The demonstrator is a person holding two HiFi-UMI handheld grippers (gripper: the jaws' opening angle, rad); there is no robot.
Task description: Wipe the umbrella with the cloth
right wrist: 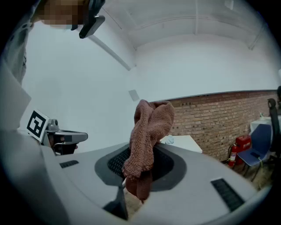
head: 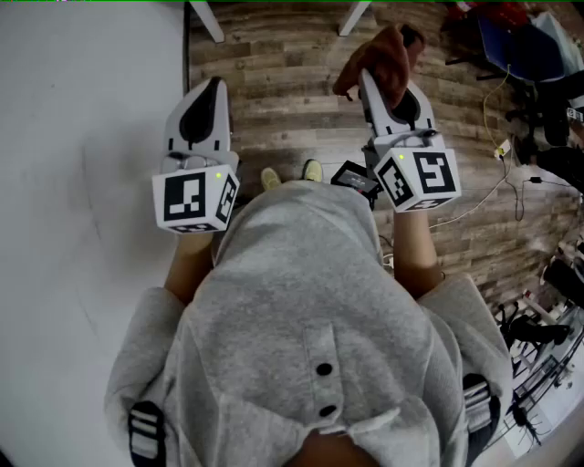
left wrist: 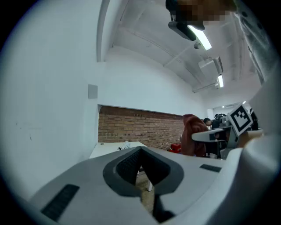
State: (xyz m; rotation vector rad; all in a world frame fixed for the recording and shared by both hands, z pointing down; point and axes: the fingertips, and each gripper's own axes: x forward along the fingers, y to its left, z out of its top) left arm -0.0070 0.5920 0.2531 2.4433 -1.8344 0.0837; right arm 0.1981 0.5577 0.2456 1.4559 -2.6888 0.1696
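A rust-brown cloth [head: 383, 59] hangs bunched from my right gripper [head: 365, 80], which is shut on it. In the right gripper view the cloth [right wrist: 149, 127] stands up out of the closed jaws of the right gripper [right wrist: 139, 154] and a short tail droops below them. My left gripper [head: 215, 84] is held level beside it, shut, with nothing in it. In its own view the left gripper [left wrist: 140, 153] has its pads together, and the cloth [left wrist: 193, 132] shows off to the right. No umbrella appears in any view.
A white wall [head: 82, 137] runs close along the left. Wooden floor [head: 292, 119] lies below, with white table legs [head: 208, 20] ahead. Cables and chairs [head: 525, 64] crowd the right side. A white table [left wrist: 115, 149] stands before a brick wall [left wrist: 140, 127].
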